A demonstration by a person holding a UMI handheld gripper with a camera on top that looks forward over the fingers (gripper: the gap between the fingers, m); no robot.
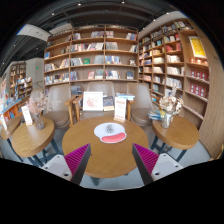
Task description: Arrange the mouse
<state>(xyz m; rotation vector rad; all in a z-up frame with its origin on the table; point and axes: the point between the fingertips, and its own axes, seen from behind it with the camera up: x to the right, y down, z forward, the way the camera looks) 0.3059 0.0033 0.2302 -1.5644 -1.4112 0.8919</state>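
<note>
Gripper (110,163) with fingers spread wide and empty, mouse (111,130) on an oval mat (103,136) ahead of them, centred on round wooden worktop (85,150), bookshelves (92,58) beyond

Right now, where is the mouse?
In the gripper view, the mouse lies on a white mat at the middle of the round table, beyond the open gripper and centred between its fingers.
</note>
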